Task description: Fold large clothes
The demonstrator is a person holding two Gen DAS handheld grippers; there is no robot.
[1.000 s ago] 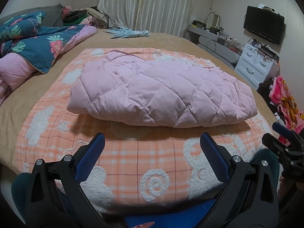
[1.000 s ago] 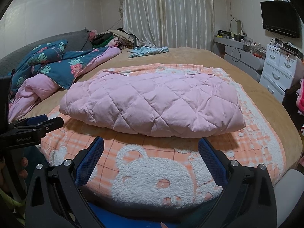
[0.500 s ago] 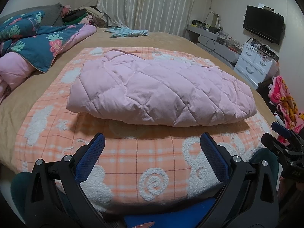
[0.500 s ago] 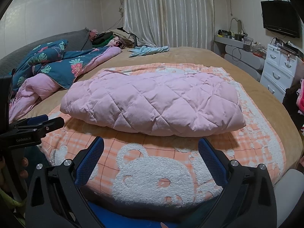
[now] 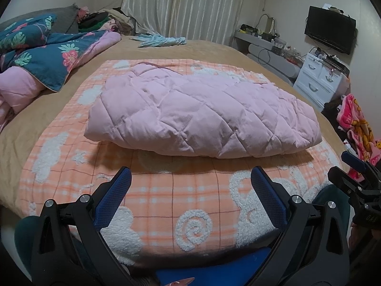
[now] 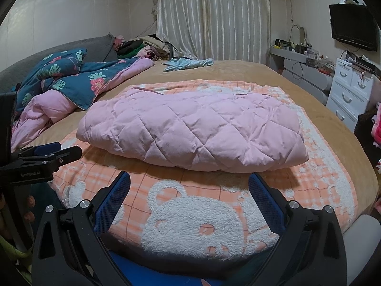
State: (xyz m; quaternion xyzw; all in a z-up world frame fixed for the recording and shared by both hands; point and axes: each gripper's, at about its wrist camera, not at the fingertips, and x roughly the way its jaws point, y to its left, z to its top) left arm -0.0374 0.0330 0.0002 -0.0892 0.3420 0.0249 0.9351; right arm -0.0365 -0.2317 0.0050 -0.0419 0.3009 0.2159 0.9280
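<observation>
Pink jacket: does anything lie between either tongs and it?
Nothing visible does. Only bare orange blanket lies between the open left tongs and the folded pink jacket; the right wrist view shows the same in front of the open right tongs.

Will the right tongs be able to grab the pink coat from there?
Probably yes: the right tongs are open and empty, facing the coat, with only bare blanket between them.

Dresser-top clutter (image 5: 283,45) too small to identify.
</observation>
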